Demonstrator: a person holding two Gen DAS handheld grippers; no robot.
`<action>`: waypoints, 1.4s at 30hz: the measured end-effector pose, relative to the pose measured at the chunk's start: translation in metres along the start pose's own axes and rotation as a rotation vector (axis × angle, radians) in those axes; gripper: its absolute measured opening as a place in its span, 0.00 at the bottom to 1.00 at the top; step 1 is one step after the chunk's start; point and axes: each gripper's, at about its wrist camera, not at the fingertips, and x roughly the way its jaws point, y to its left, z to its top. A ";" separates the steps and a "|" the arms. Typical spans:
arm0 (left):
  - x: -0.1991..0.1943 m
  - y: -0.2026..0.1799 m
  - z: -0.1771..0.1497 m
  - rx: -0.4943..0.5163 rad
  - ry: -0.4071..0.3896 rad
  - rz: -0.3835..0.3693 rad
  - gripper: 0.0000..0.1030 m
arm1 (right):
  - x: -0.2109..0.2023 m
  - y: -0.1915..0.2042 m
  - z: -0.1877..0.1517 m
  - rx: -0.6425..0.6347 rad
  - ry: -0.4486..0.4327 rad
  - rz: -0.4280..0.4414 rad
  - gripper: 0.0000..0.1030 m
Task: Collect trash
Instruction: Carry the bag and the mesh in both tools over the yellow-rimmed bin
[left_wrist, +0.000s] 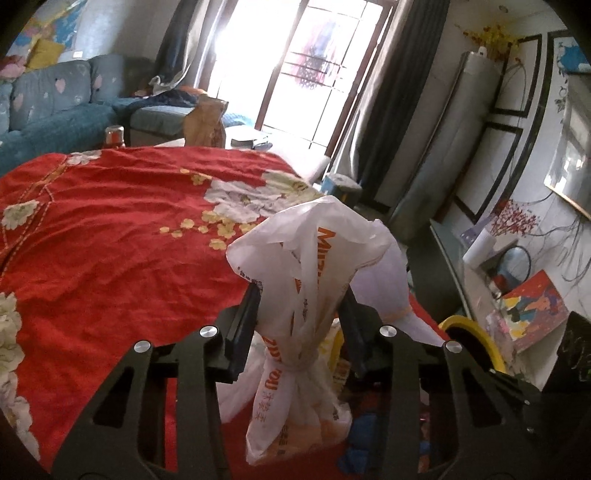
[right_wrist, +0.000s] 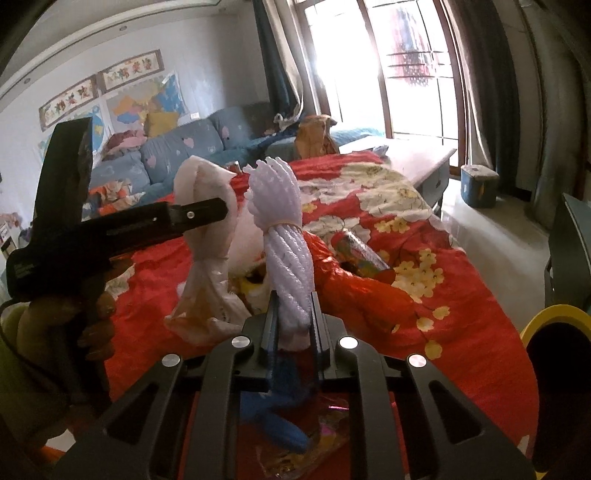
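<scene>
A white plastic bag (left_wrist: 295, 295) with orange print, knotted below its neck, stands on the red floral cloth (left_wrist: 110, 240). My left gripper (left_wrist: 299, 314) is shut on the bag's neck, and the bag's mouth flares above the fingers. In the right wrist view a hand holds the left gripper (right_wrist: 218, 210) from the left, clamped across the same bag (right_wrist: 207, 240). My right gripper (right_wrist: 294, 314) is shut on a bundle of white twisted cord (right_wrist: 284, 236) tied with a rubber band, standing upright. A blue piece (right_wrist: 273, 417) and shiny wrappers lie under the right gripper.
A yellow-rimmed dark bin (right_wrist: 554, 321) stands beside the table at the right, also in the left wrist view (left_wrist: 476, 332). A colourful foil tube (right_wrist: 364, 251) lies in a fold of the cloth. A brown paper bag (left_wrist: 205, 122), blue sofa (left_wrist: 55, 107) and low table (right_wrist: 417, 155) lie beyond.
</scene>
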 end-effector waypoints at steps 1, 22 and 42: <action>-0.004 -0.001 0.002 -0.002 -0.010 -0.001 0.33 | -0.002 0.000 0.001 -0.001 -0.006 -0.003 0.14; -0.034 -0.059 0.010 0.059 -0.077 -0.113 0.32 | -0.057 -0.037 0.004 0.110 -0.113 -0.091 0.14; -0.003 -0.142 -0.011 0.152 -0.013 -0.210 0.32 | -0.115 -0.116 -0.022 0.270 -0.131 -0.286 0.14</action>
